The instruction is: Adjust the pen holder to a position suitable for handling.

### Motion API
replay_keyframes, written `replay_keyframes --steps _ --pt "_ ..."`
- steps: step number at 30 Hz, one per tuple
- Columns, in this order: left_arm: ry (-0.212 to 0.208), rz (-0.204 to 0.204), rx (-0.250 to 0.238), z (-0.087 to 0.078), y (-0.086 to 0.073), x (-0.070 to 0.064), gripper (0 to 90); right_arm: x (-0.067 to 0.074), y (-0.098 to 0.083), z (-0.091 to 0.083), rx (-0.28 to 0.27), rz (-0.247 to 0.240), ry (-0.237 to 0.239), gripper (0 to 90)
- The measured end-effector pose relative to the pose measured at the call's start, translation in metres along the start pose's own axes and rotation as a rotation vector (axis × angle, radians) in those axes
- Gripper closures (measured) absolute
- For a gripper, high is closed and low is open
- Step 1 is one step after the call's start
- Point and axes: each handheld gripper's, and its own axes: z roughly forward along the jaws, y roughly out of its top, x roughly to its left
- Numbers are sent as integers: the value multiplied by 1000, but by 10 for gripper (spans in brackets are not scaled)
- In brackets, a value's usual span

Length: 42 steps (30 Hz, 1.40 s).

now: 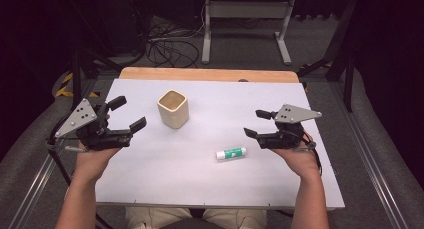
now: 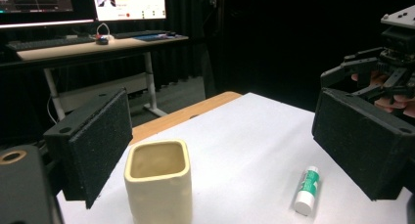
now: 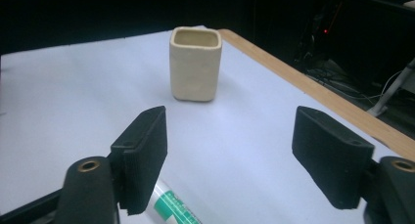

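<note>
Left gripper is hovering at mid-left of the high view, jaws gaping wide, holding nothing. Cream cup is standing upright left of centre on the white table; glue stick is lying lower right of it. Right gripper is hovering at mid-right, jaws spread wide, empty.

No legible text or labels.

The cup stands mid-table (upright); the glue stick lies nearer, to its right.
</note>
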Motion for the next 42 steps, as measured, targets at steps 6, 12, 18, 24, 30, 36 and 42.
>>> replay_keyframes --steps 6,12,18,24,30,36,42 --pt "-6 8 4 2 -1 -1 87 2 -2 12 48 -19 8 321" --pt "-11 7 6 2 -1 -1 87 6 -4 24 93 -44 30 330" --pt "-21 4 5 3 -2 -2 87 8 -6 33 134 -67 59 314" --pt "-20 9 5 4 -2 -3 85 13 -8 43 173 -98 83 324" --pt "-30 6 3 4 -2 -4 85 17 -10 51 205 -128 111 340" --pt "-36 8 10 6 -3 -5 85 20 -10 60 224 -152 134 343" --pt "-42 5 11 7 -4 -5 86 21 -13 69 261 -168 154 348"
